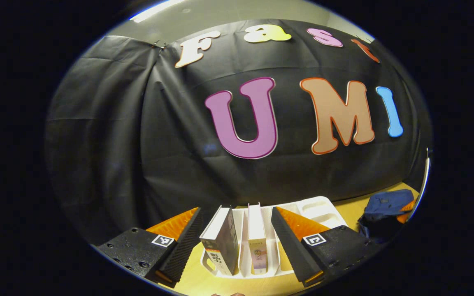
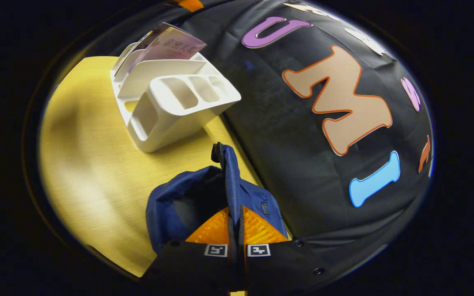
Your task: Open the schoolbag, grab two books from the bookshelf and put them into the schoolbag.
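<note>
In the left gripper view, a white bookshelf rack (image 1: 323,209) on the yellow table holds two upright books: a dark-covered one (image 1: 220,242) leaning left and a white one (image 1: 256,240). My left gripper (image 1: 237,211) is open, one finger on each side of both books without touching them. The blue schoolbag (image 1: 387,204) lies far right. In the right gripper view, my right gripper (image 2: 233,210) is shut on a fold of the blue schoolbag (image 2: 167,205) at its opening, holding the edge up. The bag's dark inside shows to the left of the fold.
The white bookshelf rack (image 2: 171,102) stands beyond the bag in the right gripper view, with a book (image 2: 171,43) sticking out of its far slots. Bare yellow table (image 2: 89,164) spreads to the left of the bag. The black cloth wall runs close behind the rack and bag.
</note>
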Demonstrator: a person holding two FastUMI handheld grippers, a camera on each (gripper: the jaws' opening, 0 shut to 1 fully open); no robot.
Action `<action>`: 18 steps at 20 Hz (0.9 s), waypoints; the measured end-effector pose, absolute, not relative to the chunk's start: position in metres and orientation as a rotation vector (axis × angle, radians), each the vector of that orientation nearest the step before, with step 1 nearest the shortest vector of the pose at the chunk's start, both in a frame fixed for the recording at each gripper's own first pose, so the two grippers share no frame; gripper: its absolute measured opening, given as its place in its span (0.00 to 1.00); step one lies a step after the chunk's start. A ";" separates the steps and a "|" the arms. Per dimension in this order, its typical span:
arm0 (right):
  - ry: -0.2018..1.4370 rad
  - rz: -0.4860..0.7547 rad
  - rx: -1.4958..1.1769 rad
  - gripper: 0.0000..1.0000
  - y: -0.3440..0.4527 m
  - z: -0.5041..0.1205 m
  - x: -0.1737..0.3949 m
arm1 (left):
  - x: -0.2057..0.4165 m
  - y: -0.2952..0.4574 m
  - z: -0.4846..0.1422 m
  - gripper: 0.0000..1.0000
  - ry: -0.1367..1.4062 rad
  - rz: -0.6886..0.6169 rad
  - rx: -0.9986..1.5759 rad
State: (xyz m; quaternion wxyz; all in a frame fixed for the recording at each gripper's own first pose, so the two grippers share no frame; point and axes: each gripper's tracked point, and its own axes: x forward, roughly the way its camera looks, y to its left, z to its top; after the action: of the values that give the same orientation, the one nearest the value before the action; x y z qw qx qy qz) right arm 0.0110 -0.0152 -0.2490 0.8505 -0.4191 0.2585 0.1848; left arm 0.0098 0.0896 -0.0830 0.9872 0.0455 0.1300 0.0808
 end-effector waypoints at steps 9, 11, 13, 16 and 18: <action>0.545 0.321 -0.851 0.02 -0.025 -0.235 0.018 | 0.062 0.061 -0.112 0.97 0.403 0.032 0.111; 0.543 0.316 -0.857 0.02 -0.026 -0.234 0.018 | 0.071 0.063 -0.126 1.00 0.466 0.016 0.092; 0.541 0.314 -0.865 0.04 -0.026 -0.235 0.015 | 0.080 0.066 -0.142 0.97 0.530 -0.002 0.072; 0.546 0.310 -0.865 0.02 -0.027 -0.235 0.011 | 0.092 0.070 -0.167 0.97 0.635 -0.041 0.056; 0.549 0.305 -0.862 0.03 -0.029 -0.234 0.010 | 0.100 0.075 -0.181 1.00 0.695 -0.058 0.061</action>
State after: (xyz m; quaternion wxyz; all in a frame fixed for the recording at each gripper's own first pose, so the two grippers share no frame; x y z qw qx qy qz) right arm 0.0102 -0.0290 -0.2341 0.8612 -0.4107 0.2618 0.1453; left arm 0.1001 0.0747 -0.1811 0.9393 0.0298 0.3406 -0.0285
